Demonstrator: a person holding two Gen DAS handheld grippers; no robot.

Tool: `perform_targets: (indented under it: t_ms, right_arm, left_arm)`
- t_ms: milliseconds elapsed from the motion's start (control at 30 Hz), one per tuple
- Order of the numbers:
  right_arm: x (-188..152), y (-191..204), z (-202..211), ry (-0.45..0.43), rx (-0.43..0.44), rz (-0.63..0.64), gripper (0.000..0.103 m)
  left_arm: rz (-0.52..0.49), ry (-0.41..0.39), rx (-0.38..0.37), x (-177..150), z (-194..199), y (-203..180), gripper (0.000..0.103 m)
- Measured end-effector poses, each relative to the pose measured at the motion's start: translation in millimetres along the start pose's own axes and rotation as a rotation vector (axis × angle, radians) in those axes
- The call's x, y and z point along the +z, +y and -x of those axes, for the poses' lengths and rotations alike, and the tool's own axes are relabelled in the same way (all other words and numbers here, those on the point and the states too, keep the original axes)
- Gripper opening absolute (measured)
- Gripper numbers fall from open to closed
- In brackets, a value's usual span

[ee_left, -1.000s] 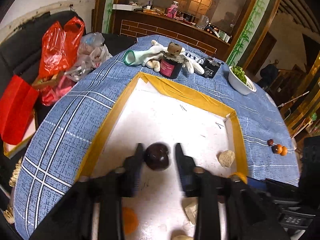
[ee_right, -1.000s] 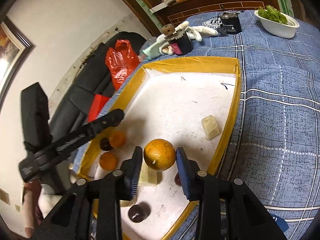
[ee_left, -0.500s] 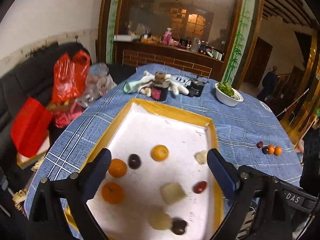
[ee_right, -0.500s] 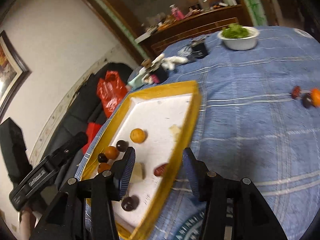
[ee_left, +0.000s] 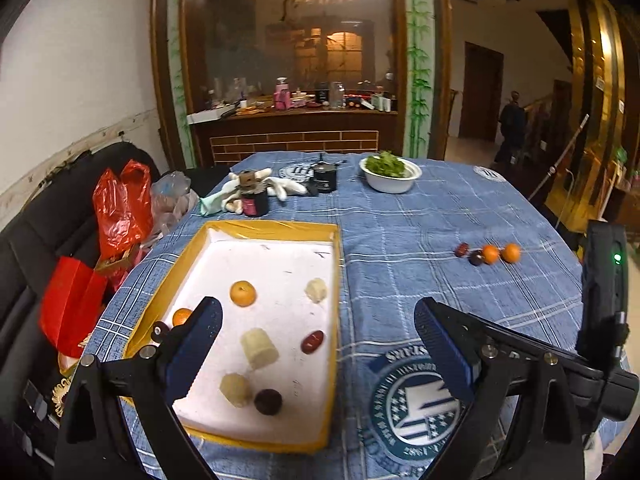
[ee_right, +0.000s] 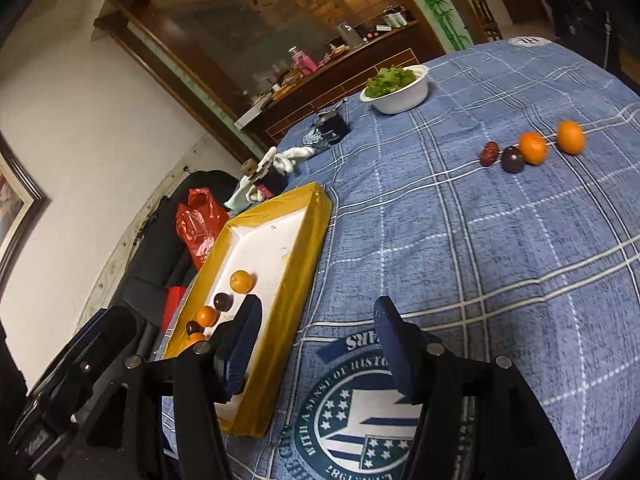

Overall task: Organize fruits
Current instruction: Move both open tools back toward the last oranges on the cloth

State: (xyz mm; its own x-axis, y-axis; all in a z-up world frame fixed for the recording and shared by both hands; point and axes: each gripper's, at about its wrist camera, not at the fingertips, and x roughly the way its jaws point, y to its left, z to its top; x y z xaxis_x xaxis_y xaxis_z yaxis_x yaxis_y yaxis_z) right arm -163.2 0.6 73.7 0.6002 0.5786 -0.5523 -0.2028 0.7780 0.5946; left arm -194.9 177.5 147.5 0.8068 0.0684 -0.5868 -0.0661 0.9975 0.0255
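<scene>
A yellow-rimmed white tray [ee_left: 338, 280] [ee_right: 304, 248] lies on the blue checked tablecloth. In it lie an orange [ee_left: 242, 293] [ee_right: 241, 281], a red date [ee_left: 312, 341], a dark plum [ee_left: 268, 401], pale fruit chunks [ee_left: 259, 348] and more small oranges and plums at its left edge [ee_right: 207, 316]. A row of a date, a plum and two oranges [ee_left: 490, 253] [ee_right: 532, 147] lies on the cloth at the right. My left gripper [ee_left: 318, 352] is open and empty above the tray's near edge. My right gripper [ee_right: 318, 344] is open and empty over the cloth beside the tray.
A white bowl of greens [ee_left: 390, 174] [ee_right: 396, 86], a black cup [ee_left: 325, 178], a dark jar [ee_left: 254, 200] and white gloves [ee_left: 280, 186] stand at the table's far side. Red bags [ee_left: 120, 208] lie on a black sofa at the left.
Both grippers have opened and pulled back and up from the tray. The left let go of the dark plum, the right let go of the orange; both fruits now lie in the tray.
</scene>
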Motion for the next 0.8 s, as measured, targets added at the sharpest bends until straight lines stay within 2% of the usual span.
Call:
perform_targets:
  t_ms: [333,500,800]
  right_arm:
    - [-8.9,-5.4,11.1,-0.016,-0.003,-0.009,0.067]
    - [-8.6,-8.9,10.2,-0.013,-0.009,-0.019,0.07]
    - [-9.2,-19.7,3.7,0.001,-0.02,-0.043,0.07]
  left_arm:
    - [-0.031,0.007,-0.033,-5.0,11.5,-19.1,0.096]
    - [-0.044,0.029,-0.049,-7.3,6.6,-23.9,0.096]
    - [-0.047,0.056,-0.054,-9.4,-3.5,-26.3,0.096]
